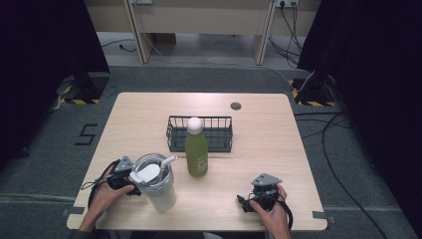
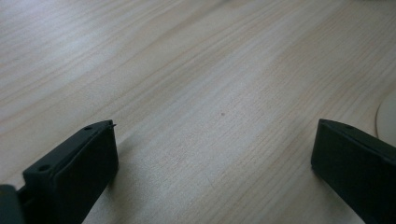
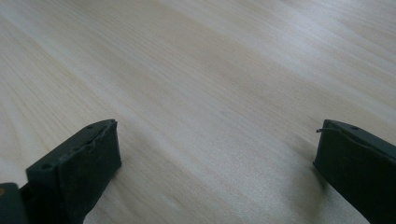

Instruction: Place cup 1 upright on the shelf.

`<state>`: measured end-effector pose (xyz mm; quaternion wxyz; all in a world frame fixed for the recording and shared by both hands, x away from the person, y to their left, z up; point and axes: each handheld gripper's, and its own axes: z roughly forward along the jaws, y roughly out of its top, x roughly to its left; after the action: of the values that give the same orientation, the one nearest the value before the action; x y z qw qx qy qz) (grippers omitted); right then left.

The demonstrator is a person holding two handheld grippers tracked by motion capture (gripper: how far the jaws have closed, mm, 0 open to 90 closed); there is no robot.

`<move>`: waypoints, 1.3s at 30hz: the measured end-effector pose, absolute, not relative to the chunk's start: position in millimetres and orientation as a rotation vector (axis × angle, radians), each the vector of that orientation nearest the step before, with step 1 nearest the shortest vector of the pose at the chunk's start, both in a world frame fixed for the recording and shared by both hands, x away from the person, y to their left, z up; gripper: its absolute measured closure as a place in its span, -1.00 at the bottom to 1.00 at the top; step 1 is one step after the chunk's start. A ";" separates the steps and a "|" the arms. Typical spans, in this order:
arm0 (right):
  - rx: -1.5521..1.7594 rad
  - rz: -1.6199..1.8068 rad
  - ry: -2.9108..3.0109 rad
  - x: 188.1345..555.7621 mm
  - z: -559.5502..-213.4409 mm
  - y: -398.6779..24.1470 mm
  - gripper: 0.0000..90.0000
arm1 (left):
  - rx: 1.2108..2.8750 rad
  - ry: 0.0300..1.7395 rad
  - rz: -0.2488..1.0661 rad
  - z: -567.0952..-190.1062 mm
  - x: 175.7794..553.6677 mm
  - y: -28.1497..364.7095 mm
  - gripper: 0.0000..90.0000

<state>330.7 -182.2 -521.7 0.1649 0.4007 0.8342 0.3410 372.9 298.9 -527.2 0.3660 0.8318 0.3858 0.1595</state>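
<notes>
Grey carpet w/ black curtains on both sides surrounds a light wood table point(image 1: 149, 109); cables trail on the floor at right, desk legs show at the back.

Progress, as I read it: nothing moved yet, work looks to be at its very start. Both grippers rest low on the near edge of the table. Left gripper point(image 1: 123, 175) sits just beside the tumbler point(image 1: 155, 184), on its left; whether it touches the cup I can't tell from the high view. Its jaws stand wide apart in the left gripper view w/ bare wood between them, so released, grasping nothing; a pale curved edge at the right of that view is prob. the tumbler's base. Right gripper point(image 1: 260, 196) sits well apart from everything, near the front right; jaws likewise spread wide over bare wood, released, nothing between.

Likely job: get tumbler and/or bottle into the basket. All of that is left to do.

Containers:
- Wire basket point(image 1: 173, 135), black, mid-table, behind the bottle; looks empty.
- Green bottle point(image 1: 197, 155), upright, white round cap on, so contents can't be seen. Stands just in front of the basket, near the tumbler's right.
- Tumbler: white/grey, upright, lid on w/ a straw sticking out toward the bottle; contents hidden.
</notes>
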 end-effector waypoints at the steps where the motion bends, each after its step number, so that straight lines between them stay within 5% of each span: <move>1: 1.142 0.972 2.376 330.7 -521.7 -182.2 -0.99 | 2.135 0.991 0.415 -527.1 372.5 298.8 -0.99; 8: 1.143 0.971 2.375 330.5 -521.7 -182.4 -0.99 | 2.098 0.983 0.424 -525.6 369.8 302.7 -0.66; 39: 1.147 0.970 2.372 330.2 -521.7 -182.4 -0.99 | 1.878 0.867 0.458 -502.3 307.3 316.6 -0.67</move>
<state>330.2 -182.4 -521.7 0.1663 0.4027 0.8332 0.3405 307.3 316.6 -502.3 0.4895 0.7730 0.3567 0.1886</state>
